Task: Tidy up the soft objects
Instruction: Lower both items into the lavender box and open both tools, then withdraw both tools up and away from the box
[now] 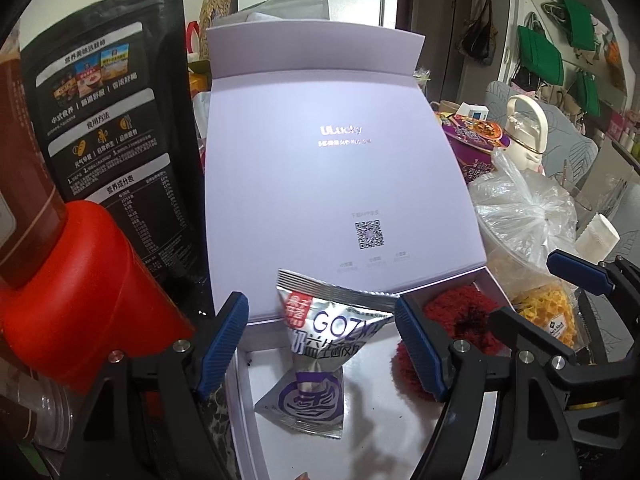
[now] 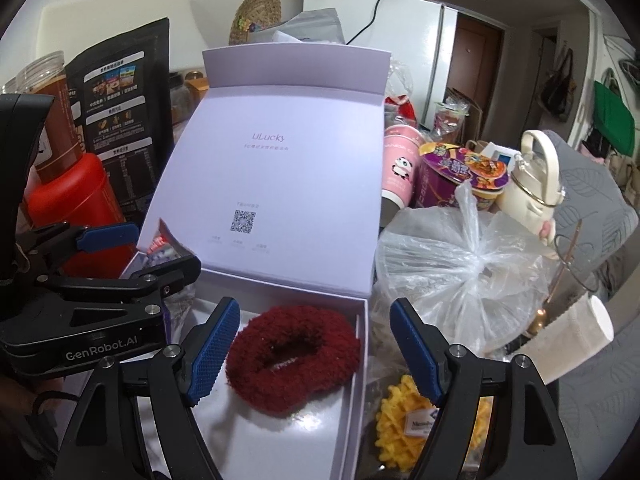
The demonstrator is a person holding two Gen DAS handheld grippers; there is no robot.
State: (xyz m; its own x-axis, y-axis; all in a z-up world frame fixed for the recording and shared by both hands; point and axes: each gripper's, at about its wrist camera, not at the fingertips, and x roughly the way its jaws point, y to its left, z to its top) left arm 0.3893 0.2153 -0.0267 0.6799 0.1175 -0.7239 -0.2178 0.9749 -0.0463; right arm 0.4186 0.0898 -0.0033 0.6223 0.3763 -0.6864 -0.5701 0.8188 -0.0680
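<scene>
An open lilac box (image 1: 248,384) (image 2: 360,364) has its lid standing up behind it. A silver and purple snack packet (image 1: 320,344) stands in the box's left part, between the fingers of my open left gripper (image 1: 320,340) without touching them. A dark red fluffy scrunchie (image 2: 292,360) (image 1: 452,312) lies in the box's right part. My right gripper (image 2: 316,348) is open, with its fingers on either side of the scrunchie and above it. The left gripper's body also shows at the left of the right wrist view (image 2: 136,256).
A red canister (image 1: 80,288) and a black food pouch (image 1: 112,128) stand left of the box. A tied clear plastic bag (image 2: 460,264), a yellow waffle snack pack (image 2: 404,420), noodle cups (image 2: 460,180), a cream bottle (image 2: 536,176) and a tissue roll (image 2: 580,332) crowd the right.
</scene>
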